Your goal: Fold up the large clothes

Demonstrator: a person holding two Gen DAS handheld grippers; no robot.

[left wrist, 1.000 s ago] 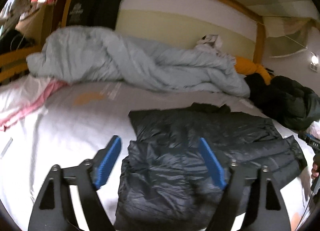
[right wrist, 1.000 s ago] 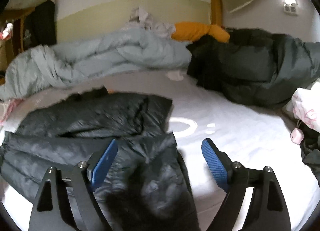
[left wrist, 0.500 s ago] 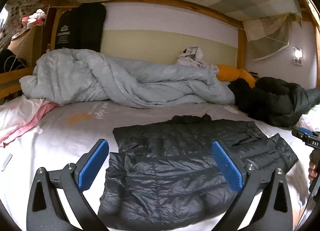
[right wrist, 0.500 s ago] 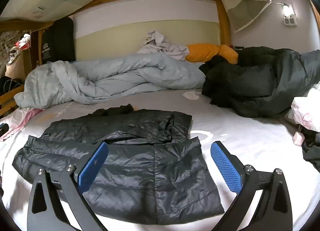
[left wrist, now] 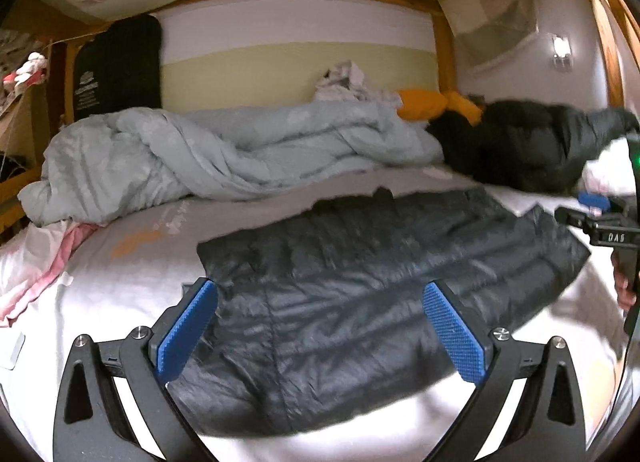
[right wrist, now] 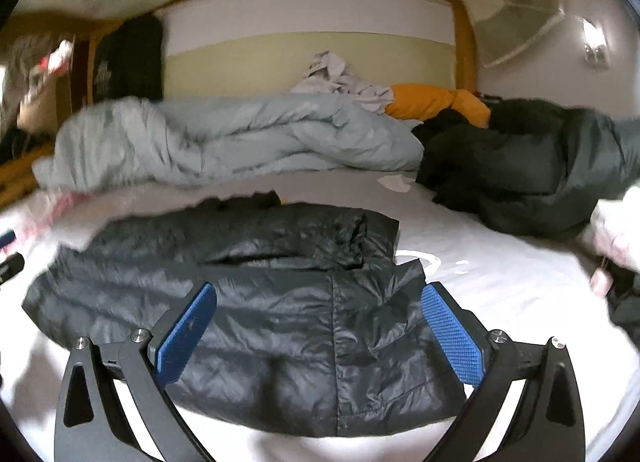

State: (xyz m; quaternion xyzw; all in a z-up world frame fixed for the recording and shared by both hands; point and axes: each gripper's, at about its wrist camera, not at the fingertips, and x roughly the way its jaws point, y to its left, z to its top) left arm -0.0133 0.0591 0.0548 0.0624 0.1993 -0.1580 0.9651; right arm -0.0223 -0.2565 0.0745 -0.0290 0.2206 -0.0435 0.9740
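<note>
The black puffy jacket (left wrist: 360,294) lies folded flat on the white bed (left wrist: 120,282) (so it looks neat), while the left gripper (left wrist: 320,326) and right gripper (right wrist: 318,326) hang above it, all 4 jaws wide and holding nothing.

Both cameras sit low over the near edge of the white bed sheet (left wrist: 120,282), tilted slightly downward, facing the striped far wall (right wrist: 312,25). Each looks out between its own blue pads (left wrist: 186,336). Left wrist view: near, slightly left of the black puffer jacket (left wrist: 360,302); right gripper (left wrist: 600,221) at its right edge. Right wrist view: near, slightly right. Shared: jacket, pale blue duvet (right wrist: 240,137), orange pillow (right wrist: 432,101), wall.
</note>
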